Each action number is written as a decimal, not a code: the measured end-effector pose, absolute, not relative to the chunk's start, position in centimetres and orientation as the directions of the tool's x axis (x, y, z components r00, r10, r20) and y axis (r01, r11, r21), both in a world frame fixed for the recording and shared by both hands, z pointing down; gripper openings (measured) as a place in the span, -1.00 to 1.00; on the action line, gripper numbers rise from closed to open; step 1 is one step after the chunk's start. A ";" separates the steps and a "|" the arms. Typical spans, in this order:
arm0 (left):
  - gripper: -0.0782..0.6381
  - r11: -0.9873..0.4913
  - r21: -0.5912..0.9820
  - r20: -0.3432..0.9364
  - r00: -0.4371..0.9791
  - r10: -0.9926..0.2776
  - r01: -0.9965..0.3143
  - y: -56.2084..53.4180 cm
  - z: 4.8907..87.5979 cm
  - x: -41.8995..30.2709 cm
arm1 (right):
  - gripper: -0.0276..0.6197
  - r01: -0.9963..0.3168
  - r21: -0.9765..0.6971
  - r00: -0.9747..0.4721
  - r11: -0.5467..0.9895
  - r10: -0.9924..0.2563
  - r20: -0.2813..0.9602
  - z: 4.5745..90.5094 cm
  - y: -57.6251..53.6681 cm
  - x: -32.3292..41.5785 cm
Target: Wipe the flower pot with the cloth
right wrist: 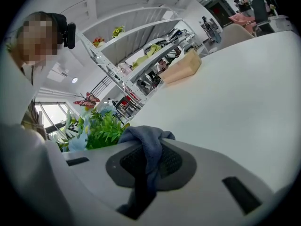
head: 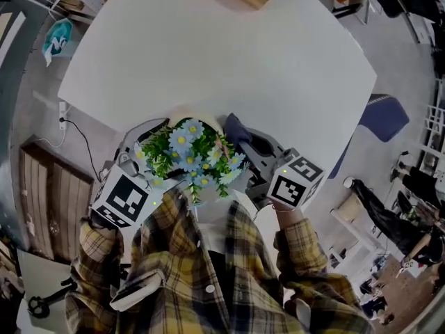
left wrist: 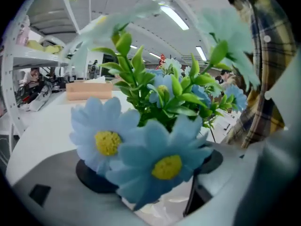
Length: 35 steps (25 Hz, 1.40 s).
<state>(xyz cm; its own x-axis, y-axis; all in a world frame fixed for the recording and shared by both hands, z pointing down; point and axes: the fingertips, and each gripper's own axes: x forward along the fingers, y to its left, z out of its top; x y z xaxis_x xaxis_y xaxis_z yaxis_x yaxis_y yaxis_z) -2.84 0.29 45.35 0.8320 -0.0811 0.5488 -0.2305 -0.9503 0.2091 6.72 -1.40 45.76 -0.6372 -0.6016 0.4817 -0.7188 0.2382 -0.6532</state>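
Yellow plaid sleeve point(head: 97, 256) nearest the camera, person standing at the near edge of the white surface point(head: 208, 54).

Flower pot point(left wrist: 157, 211) sits right in front of the chest, at that near edge. Can't tell if it rests on the surface or is lifted off it. Only a pale strip of the pot shows in the left gripper view; blue daisies point(left wrist: 162, 166) and green leaves cover the rest.

Left claw point(left wrist: 150, 178): on the pot's left side, one jaw either side of the pot, clamped on it as far as the petals let me read. Pads are half buried under flowers.

Right claw point(right wrist: 146, 154): just right of the pot, clenched on the grey-blue cloth point(right wrist: 146, 140). The cloth is bunched into a small wad sticking out past the jaw tips and is not touching the pot yet.

Beyond the pot: bare surface, then a tan box point(right wrist: 181, 69) at the far edge, then white shelving point(right wrist: 141, 46) well behind.

Risks, my read:
- Wipe is not started; the cloth wad is small, so hard claw plastic may scrape the pot instead of fabric.
- Sideways wiping pressure could twist the pot in the left claw or push it out, and being at the edge it could drop.
- Foliage overhangs the rim, so the cloth may snag leaves or pull petals.
- Cloth held by one fold may slip free under drag.
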 end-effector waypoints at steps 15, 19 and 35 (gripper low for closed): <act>0.45 -0.956 0.212 0.524 0.803 0.286 0.202 0.1 45.2 1.0 | -0.84 -0.641 -0.668 -0.760 0.378 -0.429 0.488 45.8 -6.0 8.0; 0.45 -0.925 0.209 0.521 0.765 0.379 0.317 -0.5 45.1 1.6 | -0.84 -0.612 -0.658 -0.790 0.438 -0.376 0.485 45.6 -8.2 7.4; 0.45 -0.836 0.234 0.512 0.668 0.540 0.497 -1.6 45.3 3.4 | -0.84 -0.490 -0.656 -0.821 0.574 -0.050 0.569 46.9 -11.6 4.6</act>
